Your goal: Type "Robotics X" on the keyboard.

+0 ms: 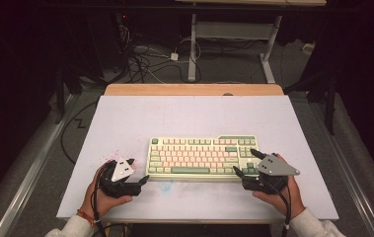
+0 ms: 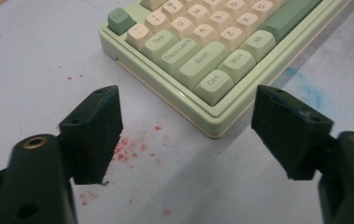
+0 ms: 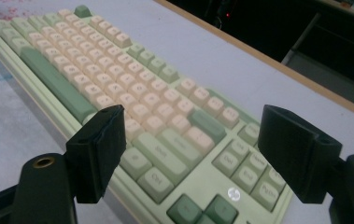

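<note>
Keyboard [image 1: 203,158] looked like smooth plastic: pale green case slightly glossy along its edge, cream and green keycaps matt. Table [image 1: 184,116] top was a matt white sheet, stained with red specks and a blue smear near its front edge; far edge showed bare wood. Gripper jaws were matt black plastic, scuffed.

The keyboard [image 2: 202,51] runs off the left gripper view's top edge.

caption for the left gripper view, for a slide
Open left gripper aimed at the near left corner of a green and cream keyboard on a stained white table.
</note>
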Action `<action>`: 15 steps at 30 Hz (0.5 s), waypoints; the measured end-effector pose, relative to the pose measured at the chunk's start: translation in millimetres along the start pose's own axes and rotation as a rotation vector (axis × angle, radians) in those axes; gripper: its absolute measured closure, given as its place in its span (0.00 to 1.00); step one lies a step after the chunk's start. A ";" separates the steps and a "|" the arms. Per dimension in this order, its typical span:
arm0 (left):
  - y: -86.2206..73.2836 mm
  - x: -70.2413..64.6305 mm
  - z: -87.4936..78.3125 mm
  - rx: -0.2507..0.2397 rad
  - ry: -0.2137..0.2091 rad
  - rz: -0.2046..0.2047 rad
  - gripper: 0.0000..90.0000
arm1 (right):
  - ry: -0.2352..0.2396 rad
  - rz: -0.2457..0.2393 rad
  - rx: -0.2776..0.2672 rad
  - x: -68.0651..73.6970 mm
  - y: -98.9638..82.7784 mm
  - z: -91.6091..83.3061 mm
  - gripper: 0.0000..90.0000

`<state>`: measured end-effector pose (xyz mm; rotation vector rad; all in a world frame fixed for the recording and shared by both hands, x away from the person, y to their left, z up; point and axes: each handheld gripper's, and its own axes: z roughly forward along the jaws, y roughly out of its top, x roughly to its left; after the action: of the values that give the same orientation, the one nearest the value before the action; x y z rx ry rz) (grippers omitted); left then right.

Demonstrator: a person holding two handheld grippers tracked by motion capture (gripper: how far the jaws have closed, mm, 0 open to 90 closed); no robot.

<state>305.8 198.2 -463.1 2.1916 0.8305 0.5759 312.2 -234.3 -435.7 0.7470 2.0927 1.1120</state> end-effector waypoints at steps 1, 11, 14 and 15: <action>1.3 -0.2 -0.4 -0.004 -0.010 -0.004 0.34 | -0.004 -0.004 0.008 0.2 -2.4 -1.6 0.26; 25.2 -4.3 4.6 -0.012 -0.082 -0.002 0.62 | -0.026 0.008 0.041 0.2 -20.6 -17.8 0.26; 35.1 -6.0 8.5 -0.016 -0.114 0.006 0.76 | -0.033 0.018 0.049 -0.6 -25.1 -21.8 0.26; 39.9 -7.4 11.0 -0.009 -0.121 0.012 0.83 | -0.038 0.017 0.054 -0.8 -27.3 -23.3 0.26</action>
<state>322.7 166.4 -441.5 2.2007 0.7493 0.4469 290.2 -259.5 -448.9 0.8072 2.0948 1.0463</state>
